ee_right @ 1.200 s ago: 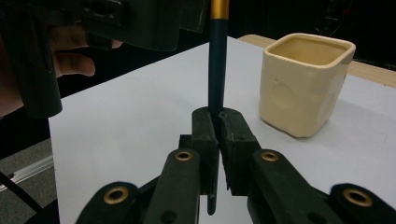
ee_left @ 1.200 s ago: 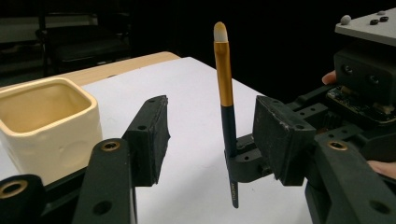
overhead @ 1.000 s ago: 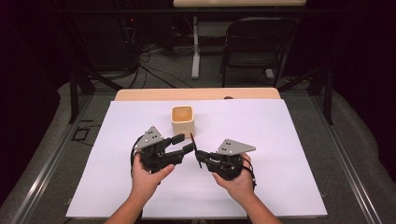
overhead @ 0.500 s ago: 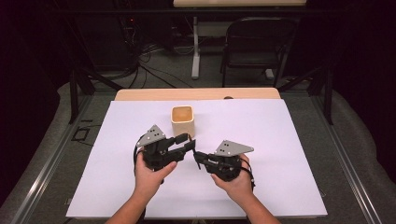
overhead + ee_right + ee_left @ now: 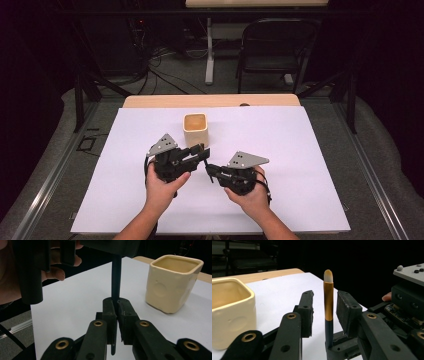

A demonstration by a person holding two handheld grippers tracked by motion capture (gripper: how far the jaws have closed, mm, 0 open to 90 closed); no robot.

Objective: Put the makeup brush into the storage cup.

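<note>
**Brush stuck between two grippers**

One brush (image 5: 328, 296), upright, handle pinched tight in the right gripper (image 5: 117, 305). The left gripper (image 5: 325, 308) has just been closing around its gold ferrule, pads not touching. One cream cup (image 5: 195, 129) nearby. White sheet (image 5: 310, 150) on a wooden table (image 5: 150, 101), dark room, one chair (image 5: 277, 47).

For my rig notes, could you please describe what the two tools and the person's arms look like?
Both tools are black. The left tool and right tool each carry a grey three-cornered plate with small dark studs and trail a black cable. Their jaws are flat black links with brass-ringed pivots and rough black pads. The forearms are bare, with no sleeves.
</note>
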